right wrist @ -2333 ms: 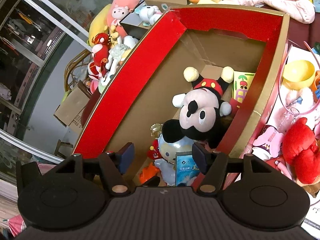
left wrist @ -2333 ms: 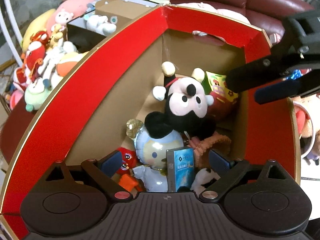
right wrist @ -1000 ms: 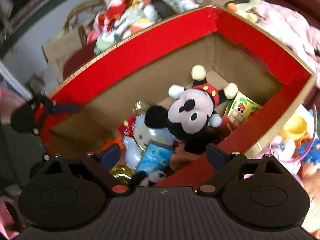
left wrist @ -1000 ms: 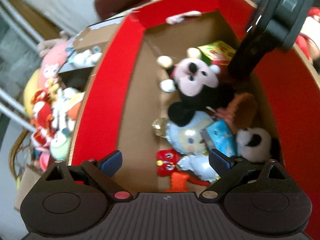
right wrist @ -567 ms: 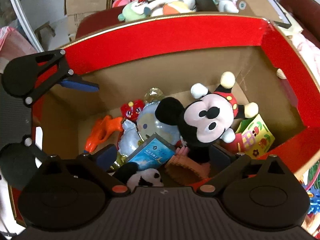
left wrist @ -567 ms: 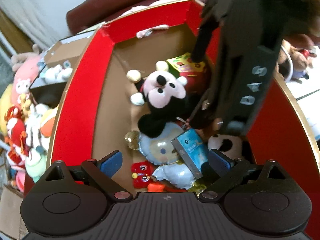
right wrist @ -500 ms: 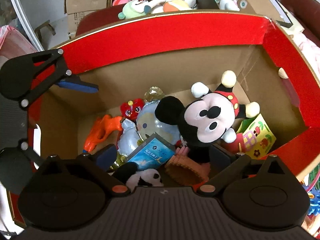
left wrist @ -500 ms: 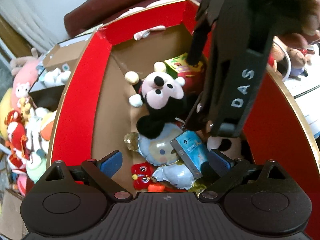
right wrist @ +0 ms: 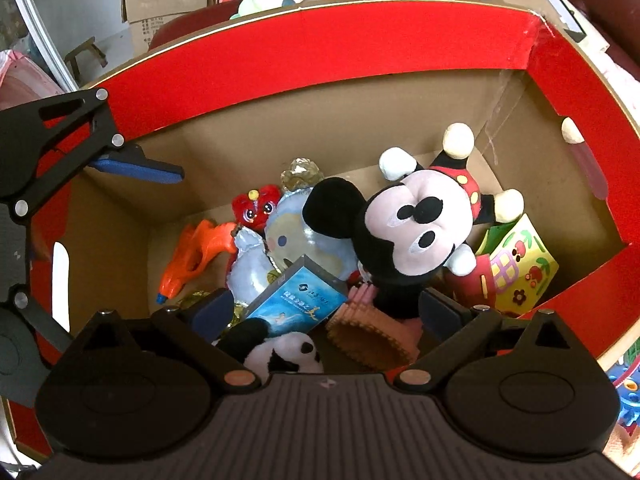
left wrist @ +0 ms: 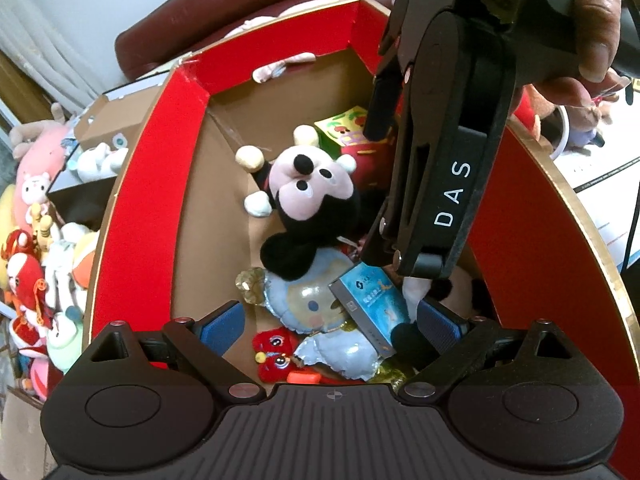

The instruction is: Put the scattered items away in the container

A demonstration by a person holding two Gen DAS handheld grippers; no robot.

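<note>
Behind the big red box (right wrist: 304, 52) there is a dark red sofa (left wrist: 224, 12) and, to the left, a heap of plush toys (left wrist: 36, 240) on a smaller carton. Both claws hang over the open box, and both are wide apart and hold nothing.

Inside the box many things already lie together: a Mickey plush (right wrist: 416, 224) in the middle, a foil balloon (right wrist: 296, 244) under its ear, a blue packet (right wrist: 298, 300) that leans on the balloon, an orange toy gun (right wrist: 192, 256) at the left, a panda plush (right wrist: 288, 354) and a small woven basket (right wrist: 372, 336) at the near side, and a yellow picture card (right wrist: 520, 272) at the right wall.

The left claw (left wrist: 330, 324) looks down on the blue packet. The right claw (right wrist: 324, 310) is low in the box, just above the packet and the panda; in the left view its body covers the right part of the box.

I judge that the step in hand is finished placing, or a small arranging inside. To do it well, the right claw should rise straight up, so that its fingers do not catch the packet or the panda. The two claws are near each other, so only one should move at a time. Some toys (right wrist: 624, 384) show outside the right wall; those seem the next to collect.
</note>
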